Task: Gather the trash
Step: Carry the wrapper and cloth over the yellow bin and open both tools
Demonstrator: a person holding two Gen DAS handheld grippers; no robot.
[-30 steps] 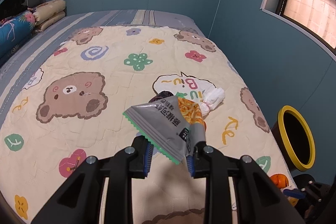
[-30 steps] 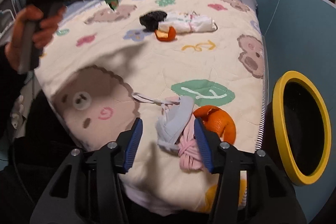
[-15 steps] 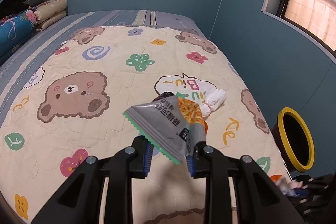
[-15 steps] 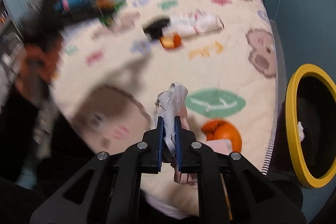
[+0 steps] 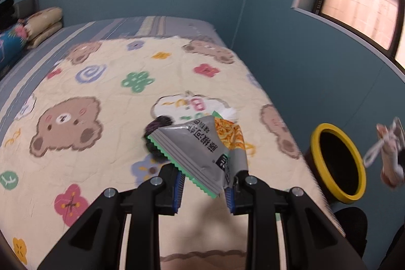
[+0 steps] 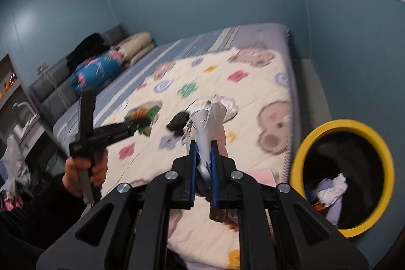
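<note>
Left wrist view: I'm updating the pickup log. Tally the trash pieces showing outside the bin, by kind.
Snack wrapper, in the left gripper: 1
Black wad: 1
White wad: 1
Strapped bundle, in the right gripper: 1
Total: 4

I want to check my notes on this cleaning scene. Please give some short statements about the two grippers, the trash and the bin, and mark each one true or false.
1. The left gripper holds a grey snack packet. True.
2. The right gripper is open and holds nothing. False: it is shut on a pale face mask.
3. The yellow-rimmed bin stands beside the bed. True.
4. The bin is empty. False: white crumpled trash lies inside.
5. A dark object lies on the bear quilt. True.
</note>
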